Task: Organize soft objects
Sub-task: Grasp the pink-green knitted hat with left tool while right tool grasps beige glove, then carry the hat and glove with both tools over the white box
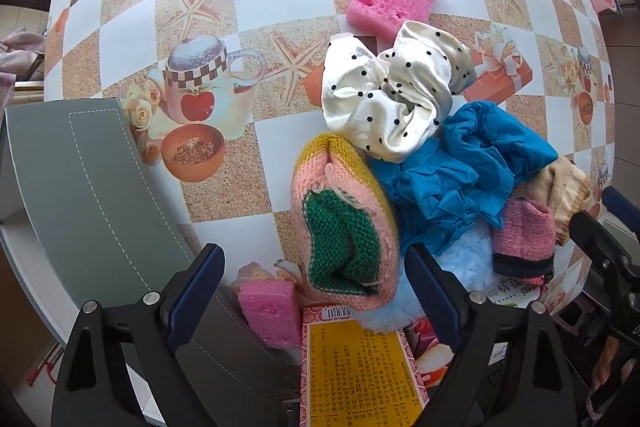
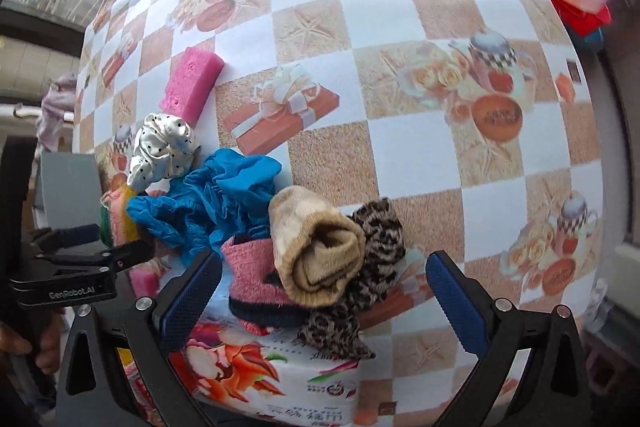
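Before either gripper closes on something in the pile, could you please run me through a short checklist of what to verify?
1. Left gripper open: ok, nothing pressed between its pads.
2. Left target lined up: ok, the knitted pink-and-green piece lies between its fingers.
3. Right gripper open: ok, wide apart.
4. Right target lined up: ok, the rolled beige sock and leopard-print cloth sit between its fingers.
5. Grey box open to receive: cannot tell, only its outer wall shows.
6. Pile untangled: not ok, blue cloth overlaps its neighbours.
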Demonstrator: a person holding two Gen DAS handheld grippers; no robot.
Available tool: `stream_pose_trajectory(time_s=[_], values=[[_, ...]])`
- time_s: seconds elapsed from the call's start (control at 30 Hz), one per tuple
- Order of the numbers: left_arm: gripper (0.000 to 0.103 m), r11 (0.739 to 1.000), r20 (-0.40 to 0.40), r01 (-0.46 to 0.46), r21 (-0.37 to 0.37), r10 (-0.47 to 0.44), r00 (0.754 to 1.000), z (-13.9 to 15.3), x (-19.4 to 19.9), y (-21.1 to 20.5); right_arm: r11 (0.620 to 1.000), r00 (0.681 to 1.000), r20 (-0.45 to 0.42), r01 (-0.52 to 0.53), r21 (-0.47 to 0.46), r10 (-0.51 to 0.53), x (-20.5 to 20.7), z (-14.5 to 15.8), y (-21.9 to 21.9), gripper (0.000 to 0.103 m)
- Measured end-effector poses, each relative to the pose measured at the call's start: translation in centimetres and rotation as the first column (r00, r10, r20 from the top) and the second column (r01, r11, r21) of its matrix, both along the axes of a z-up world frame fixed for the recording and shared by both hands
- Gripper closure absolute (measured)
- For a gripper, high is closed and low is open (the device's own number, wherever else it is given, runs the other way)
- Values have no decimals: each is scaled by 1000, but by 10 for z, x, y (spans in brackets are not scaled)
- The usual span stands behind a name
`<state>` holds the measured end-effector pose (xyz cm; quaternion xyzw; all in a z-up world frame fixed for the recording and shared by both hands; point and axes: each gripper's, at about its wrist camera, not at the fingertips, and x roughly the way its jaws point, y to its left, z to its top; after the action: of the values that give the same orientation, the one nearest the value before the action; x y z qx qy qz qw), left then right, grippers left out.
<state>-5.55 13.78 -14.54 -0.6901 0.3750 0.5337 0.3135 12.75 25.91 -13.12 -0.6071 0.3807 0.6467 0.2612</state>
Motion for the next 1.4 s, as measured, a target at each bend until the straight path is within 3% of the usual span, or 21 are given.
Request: stream_pose_trajectory(time_s=[0.1, 0.13, 0.23, 0.27, 0.3, 0.37, 0.47, 0.73, 0.97, 1.2, 1.4], values=[[12, 1000, 6, -2, -5, 2, 1000, -6, 1, -1, 994, 994, 30, -106, 35, 105, -17, -10, -3, 0], [18, 1000, 7, -3, -7, 3, 1000, -8, 1, 1, 991, 991, 42, -128, 38, 126, -20, -15, -3, 6], [42, 999, 52, -37, -3, 37, 998, -18, 1, 4, 988, 987, 44, -154, -13, 154, -23, -28, -6, 48], [59, 998, 81, -57, 3, 56, 995, -21, 1, 3, 989, 988, 45, -144, -40, 146, -22, -33, -6, 52], [67, 997, 106, -75, 14, 74, 992, -25, 1, 4, 990, 991, 41, -128, -57, 130, -19, -35, -6, 55], [76, 996, 100, -83, 35, 80, 992, -26, 2, 4, 993, 995, 6, -96, -74, 97, -13, -33, -4, 72], [77, 996, 33, -53, 77, 51, 998, -20, 7, 4, 994, 998, -52, -44, -98, 39, 1, -23, 1, 79], [77, 980, -38, -30, 196, 38, 999, 13, 16, -2, 983, 978, -153, 119, -137, -140, 45, 10, 15, 79], [77, 969, -58, 44, 242, -31, 998, 68, 40, -16, 970, 955, -195, 195, -148, -222, 72, 31, 11, 79], [77, 953, -88, 116, 281, -95, 992, 108, 72, -30, 961, 932, -244, 243, -130, -268, 106, 55, 5, 79], [77, 937, -95, 185, 295, -164, 982, 123, 117, -35, 960, 934, -234, 239, -146, -269, 139, 58, -6, 79]])
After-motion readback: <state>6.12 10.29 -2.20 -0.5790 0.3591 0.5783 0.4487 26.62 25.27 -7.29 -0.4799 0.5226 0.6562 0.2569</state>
